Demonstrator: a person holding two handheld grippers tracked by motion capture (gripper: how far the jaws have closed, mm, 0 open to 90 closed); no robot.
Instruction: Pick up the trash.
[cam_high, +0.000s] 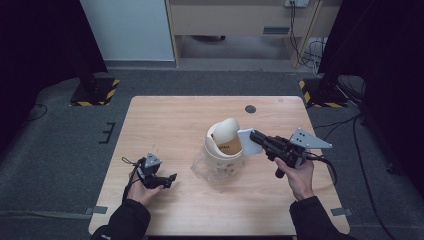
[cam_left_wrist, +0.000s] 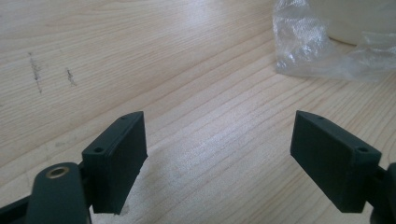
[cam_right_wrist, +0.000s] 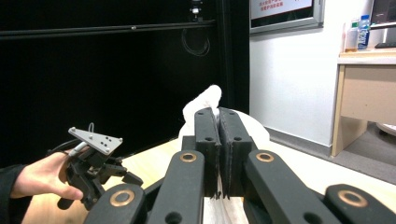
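My right hand-held gripper (cam_high: 253, 137) has its jaws clamped on a white tissue (cam_high: 245, 141), held at the rim of the cream bin (cam_high: 224, 150) mid-table (cam_high: 165, 120), beside its tilted lid (cam_high: 226, 129). My left hand-held gripper (cam_high: 171, 179) rests low with jaws apart, near the clear plastic bag (cam_left_wrist: 308, 46).

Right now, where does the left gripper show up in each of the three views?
High view: left gripper at lower left, held in a hand, jaws open.
Left gripper view: the gripper shows as two jaws rising from the bottom edge, wide apart.
Right gripper view: lower left, beside the jaws shut on white paper.
Shared landmark: the pale wooden table.
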